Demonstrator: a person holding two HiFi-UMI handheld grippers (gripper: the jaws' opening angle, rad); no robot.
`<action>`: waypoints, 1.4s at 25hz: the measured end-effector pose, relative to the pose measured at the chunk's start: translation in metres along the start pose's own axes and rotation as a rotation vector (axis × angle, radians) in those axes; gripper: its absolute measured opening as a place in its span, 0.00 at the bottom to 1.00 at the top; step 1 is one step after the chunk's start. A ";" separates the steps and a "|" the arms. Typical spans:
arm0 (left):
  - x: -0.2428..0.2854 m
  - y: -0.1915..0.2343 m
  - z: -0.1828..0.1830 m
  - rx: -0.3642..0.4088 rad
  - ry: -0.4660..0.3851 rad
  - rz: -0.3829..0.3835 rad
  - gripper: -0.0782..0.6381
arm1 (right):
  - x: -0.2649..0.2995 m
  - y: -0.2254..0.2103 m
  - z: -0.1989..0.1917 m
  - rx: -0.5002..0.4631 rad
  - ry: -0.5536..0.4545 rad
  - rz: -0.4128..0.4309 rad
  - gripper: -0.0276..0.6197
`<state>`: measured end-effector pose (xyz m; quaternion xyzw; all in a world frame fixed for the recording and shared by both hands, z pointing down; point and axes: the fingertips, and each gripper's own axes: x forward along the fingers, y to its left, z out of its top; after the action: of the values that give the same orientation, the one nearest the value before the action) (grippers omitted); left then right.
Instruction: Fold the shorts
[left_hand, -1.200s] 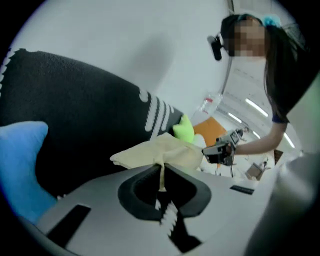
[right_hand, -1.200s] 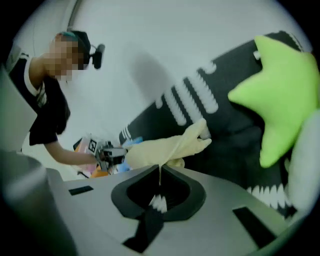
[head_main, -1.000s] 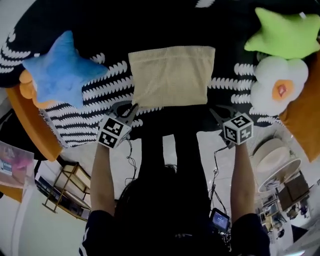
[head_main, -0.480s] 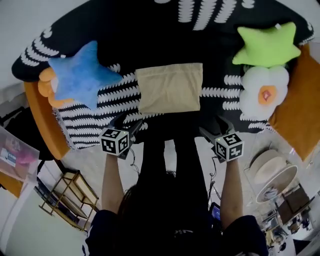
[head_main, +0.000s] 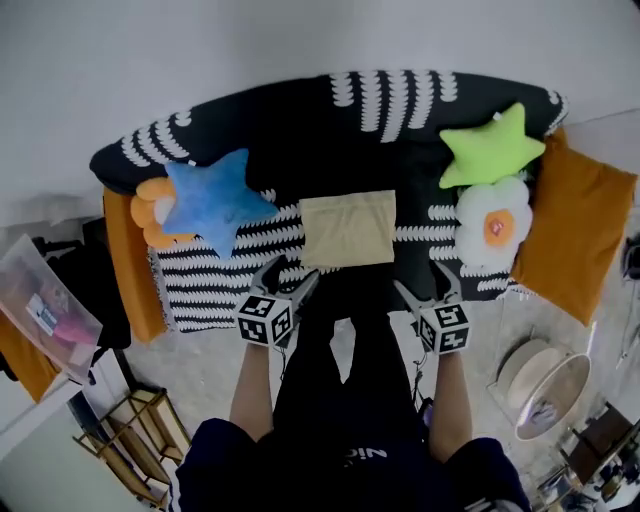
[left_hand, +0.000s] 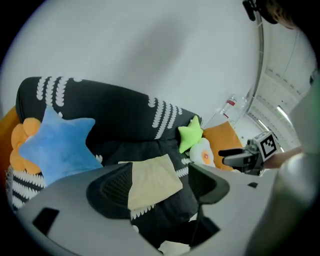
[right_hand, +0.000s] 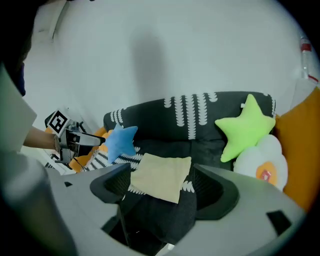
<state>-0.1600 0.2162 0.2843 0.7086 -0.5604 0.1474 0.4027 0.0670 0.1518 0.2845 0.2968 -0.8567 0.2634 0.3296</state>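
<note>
The beige shorts (head_main: 348, 228) lie folded into a flat rectangle on the black and white striped sofa cover (head_main: 215, 270). They also show between the jaws in the left gripper view (left_hand: 152, 180) and in the right gripper view (right_hand: 162, 176), far beyond the pads. My left gripper (head_main: 288, 276) hangs open off the shorts' near left corner, well above it. My right gripper (head_main: 422, 282) hangs open off the near right corner. Both pairs of jaws have just been opening, with nothing between them.
A blue star pillow (head_main: 213, 200) lies left of the shorts. A green star pillow (head_main: 488, 147) and a white flower pillow (head_main: 492, 225) lie to the right. Orange cushions (head_main: 575, 230) flank the sofa. A wire rack (head_main: 130, 440) and a round white stand (head_main: 545, 380) sit on the floor.
Both grippers were shut at the shorts' near corners, then opened and rose back away from them. The head view now takes in the whole sofa from higher up.
</note>
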 end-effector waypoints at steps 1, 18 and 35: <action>-0.007 -0.006 0.006 0.020 -0.007 -0.001 0.57 | -0.009 0.003 0.005 0.005 -0.012 -0.016 0.65; -0.108 -0.111 0.145 0.243 -0.305 -0.123 0.57 | -0.138 0.043 0.146 -0.016 -0.402 -0.140 0.64; -0.167 -0.134 0.208 0.290 -0.543 -0.072 0.51 | -0.189 0.089 0.216 -0.243 -0.575 -0.109 0.40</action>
<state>-0.1426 0.1825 -0.0120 0.7915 -0.5952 0.0165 0.1378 0.0331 0.1361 -0.0134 0.3631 -0.9227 0.0466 0.1208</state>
